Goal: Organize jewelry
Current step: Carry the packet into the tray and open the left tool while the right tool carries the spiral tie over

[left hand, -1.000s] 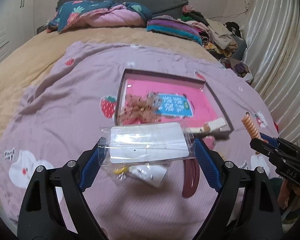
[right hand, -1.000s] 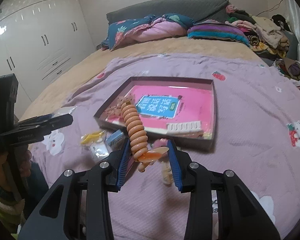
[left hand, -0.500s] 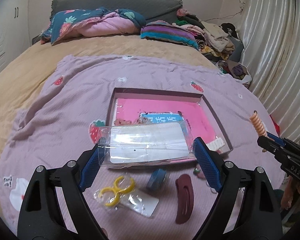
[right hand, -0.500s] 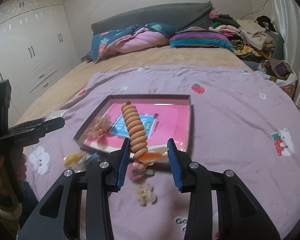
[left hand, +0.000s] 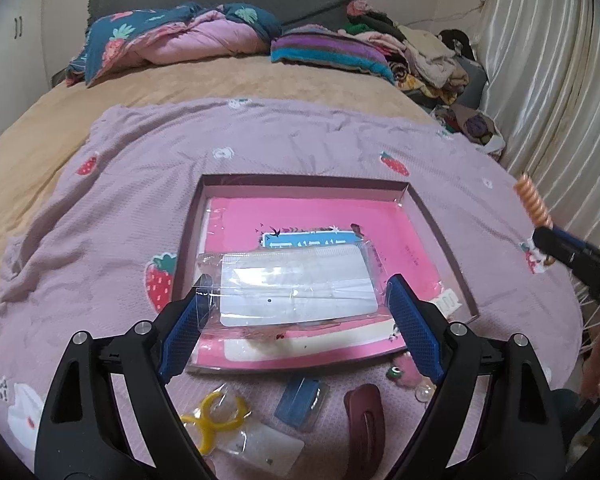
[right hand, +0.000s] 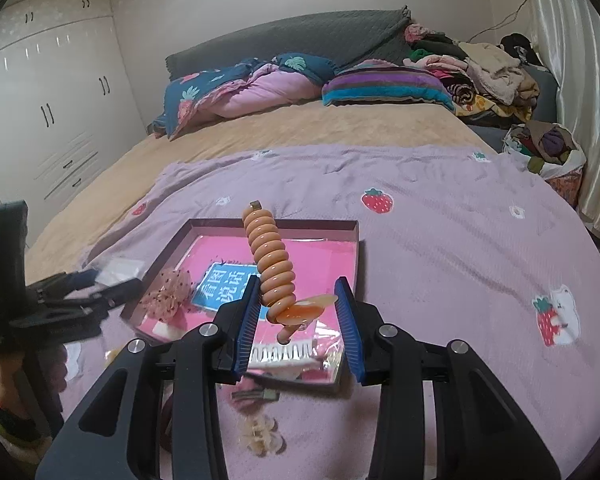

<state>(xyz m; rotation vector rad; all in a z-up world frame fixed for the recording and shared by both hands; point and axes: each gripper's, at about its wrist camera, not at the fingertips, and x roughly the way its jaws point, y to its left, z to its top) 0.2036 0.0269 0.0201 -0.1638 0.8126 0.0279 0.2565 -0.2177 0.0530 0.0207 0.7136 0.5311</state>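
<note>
I am holding the left tool (left hand: 296, 316) spread wide, pinching a clear packet (left hand: 296, 292) flat over the pink box (left hand: 436, 224) for lowering in. The right tool (right hand: 298, 320) is pinching an orange spiral clip (right hand: 270, 260) upright, clear of the bed (right hand: 440, 240).

box (left hand: 436, 236) sits on the blanket (left hand: 100, 216) mid-bed, booklet (left hand: 312, 216) lying flat inside it. near the box's left inner edge: a ruffled hair piece (right hand: 168, 292). at its near right corner: a small comb (left hand: 448, 302). packet (left hand: 296, 292) spans between the left gripper (left hand: 296, 320) pads, above the box's near half. on the blanket just near of the box, left to right: ring-shaped clip (left hand: 216, 416) on a card (left hand: 268, 450), small flat clip (left hand: 300, 398), long hair clip (left hand: 364, 428), charm (left hand: 400, 372). spiral hair tie (right hand: 274, 272) sits in the right gripper (right hand: 298, 312), to the right. pillows (left hand: 180, 40) and clothes pile (left hand: 420, 56) at the far end.
</note>
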